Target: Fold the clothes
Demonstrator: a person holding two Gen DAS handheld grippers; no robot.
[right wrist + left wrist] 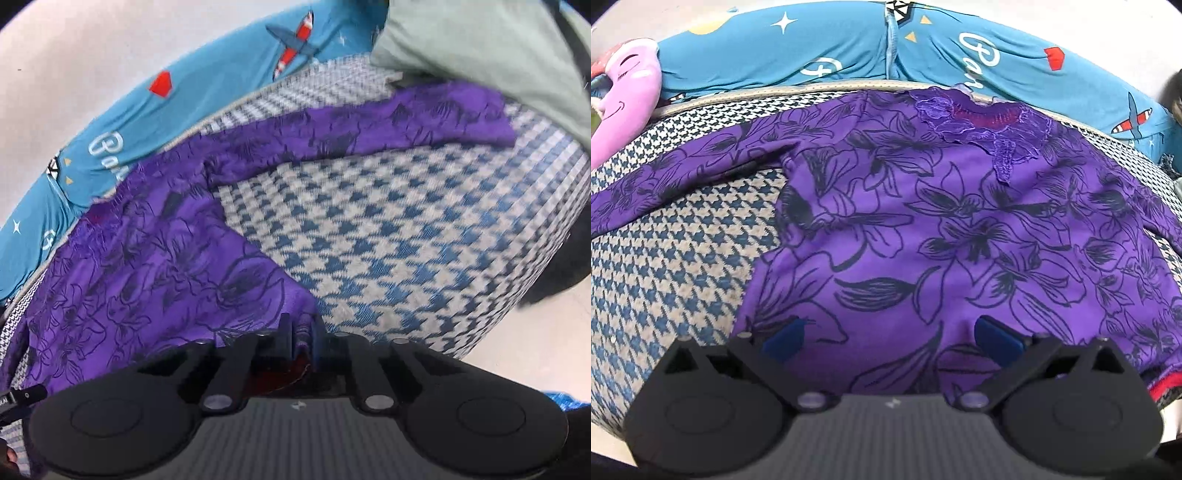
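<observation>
The purple floral top [923, 236] lies spread face-up on the houndstooth cushion [676, 266], its lace neckline [982, 122] toward 12 o'clock in the left wrist view and one sleeve [665, 181] trailing out to 9 o'clock. The left gripper [890, 332] hovers just over the lower body of the garment with its blue pads [993, 339] spread wide and nothing between them. The right gripper [299, 332] has its fingers pressed together on a corner of the same top at the hem, with a scrap of red lining or trim showing just behind the pinch.

Risks, as I judge them: the right hold takes only a narrow edge of thin, slippery-looking fabric, so a quick pull could slide it free or drag the whole top across the cushion instead of folding it. With the left tool not holding anything, the opposite side has no anchor, and the fold line would skew. The far sleeve [406, 122] at 1 o'clock in the right wrist view lies near a pale green cloth [480, 48] and could catch on it. The lace could snag on a finger edge.

Writing: the blue printed fabric [775, 48] behind carries white cursive letters, partly hidden; they seem to start "Pa", but I cannot read the whole word
</observation>
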